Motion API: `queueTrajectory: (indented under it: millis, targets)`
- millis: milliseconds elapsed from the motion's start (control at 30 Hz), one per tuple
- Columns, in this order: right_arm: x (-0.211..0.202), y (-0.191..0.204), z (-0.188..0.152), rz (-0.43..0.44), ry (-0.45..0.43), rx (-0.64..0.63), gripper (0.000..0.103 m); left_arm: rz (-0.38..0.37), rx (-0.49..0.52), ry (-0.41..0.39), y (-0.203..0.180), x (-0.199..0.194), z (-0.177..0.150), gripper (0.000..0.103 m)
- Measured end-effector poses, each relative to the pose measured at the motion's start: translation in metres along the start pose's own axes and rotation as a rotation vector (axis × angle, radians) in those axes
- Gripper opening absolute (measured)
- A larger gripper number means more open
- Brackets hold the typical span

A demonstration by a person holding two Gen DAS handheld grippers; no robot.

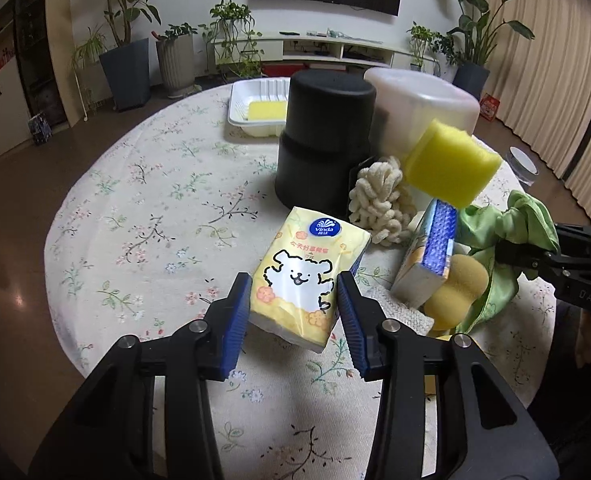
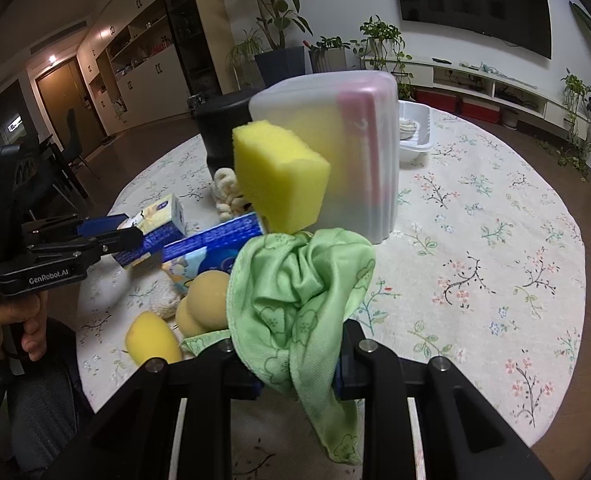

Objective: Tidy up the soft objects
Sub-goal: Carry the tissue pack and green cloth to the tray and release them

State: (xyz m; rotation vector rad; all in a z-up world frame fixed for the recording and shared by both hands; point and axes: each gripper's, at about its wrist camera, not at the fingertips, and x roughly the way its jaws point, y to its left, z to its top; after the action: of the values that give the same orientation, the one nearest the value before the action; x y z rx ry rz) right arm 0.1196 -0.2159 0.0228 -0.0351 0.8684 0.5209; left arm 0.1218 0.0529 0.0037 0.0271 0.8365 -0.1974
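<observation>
The left gripper [image 1: 294,302] squeezes a tissue pack [image 1: 299,280] between its blue pads [image 1: 237,320], and the right gripper [image 2: 298,376] pinches a green cloth [image 2: 299,296], both up off the table.

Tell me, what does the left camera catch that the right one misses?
Only the left view shows the white tray with a yellow sponge in it, and the puppy face on the tissue pack held by the left gripper. Only the right view shows a pink item inside the translucent box. Both show the big yellow sponge and the green cloth in the right gripper.
</observation>
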Motion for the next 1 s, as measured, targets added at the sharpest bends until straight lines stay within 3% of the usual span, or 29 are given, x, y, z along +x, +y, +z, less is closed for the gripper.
queueTrajectory:
  millis: [133, 333, 600, 1000]
  targets:
    - [-0.009, -0.004, 0.000, 0.005, 0.004, 0.022, 0.026, 0.009, -0.003, -0.023, 0.001, -0.010, 0.000, 0.040]
    - [-0.023, -0.009, 0.004, -0.054, -0.008, 0.048, 0.026, 0.008, -0.025, -0.035, 0.007, -0.014, -0.003, 0.040]
    - [-0.046, -0.008, 0.010, -0.075, -0.029, 0.017, 0.026, 0.002, -0.034, -0.048, 0.012, -0.023, -0.003, 0.040]
    - [-0.073, -0.042, 0.044, -0.127, -0.056, -0.001, 0.026, -0.025, -0.029, -0.098, 0.027, -0.040, 0.032, 0.040]
